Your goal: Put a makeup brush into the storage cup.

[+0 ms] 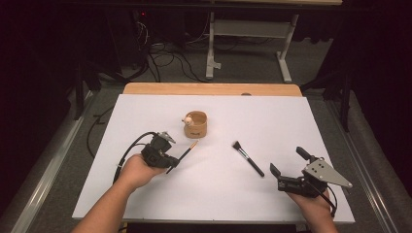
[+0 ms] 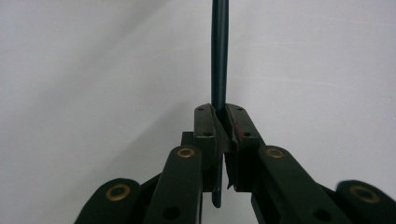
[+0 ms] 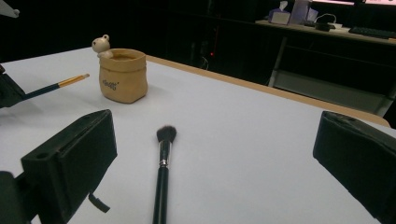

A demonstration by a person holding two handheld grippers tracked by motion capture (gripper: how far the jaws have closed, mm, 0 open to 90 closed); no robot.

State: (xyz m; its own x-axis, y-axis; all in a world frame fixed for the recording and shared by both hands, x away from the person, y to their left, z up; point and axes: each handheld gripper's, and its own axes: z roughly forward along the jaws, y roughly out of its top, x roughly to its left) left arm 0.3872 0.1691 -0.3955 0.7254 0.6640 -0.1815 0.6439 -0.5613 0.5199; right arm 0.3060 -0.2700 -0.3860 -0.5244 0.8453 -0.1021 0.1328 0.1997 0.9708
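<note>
While my left claw [image 1: 171, 162] clamps the thin brush [image 1: 187, 150], its gold tip points at the tan pouch-shaped cup [image 1: 196, 124].
I judge that grip suits dropping it in; my right claw [image 1: 288, 161] stands wide beside the powder brush [image 1: 248, 158], flat on the desk [image 1: 145, 194].

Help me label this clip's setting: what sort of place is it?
Probably a lab or recording workspace, not a home. A white work table stands on grey carpet amid dark surroundings, loose cables trail on the floor behind it, and a desk with a keyboard sits beyond.
</note>
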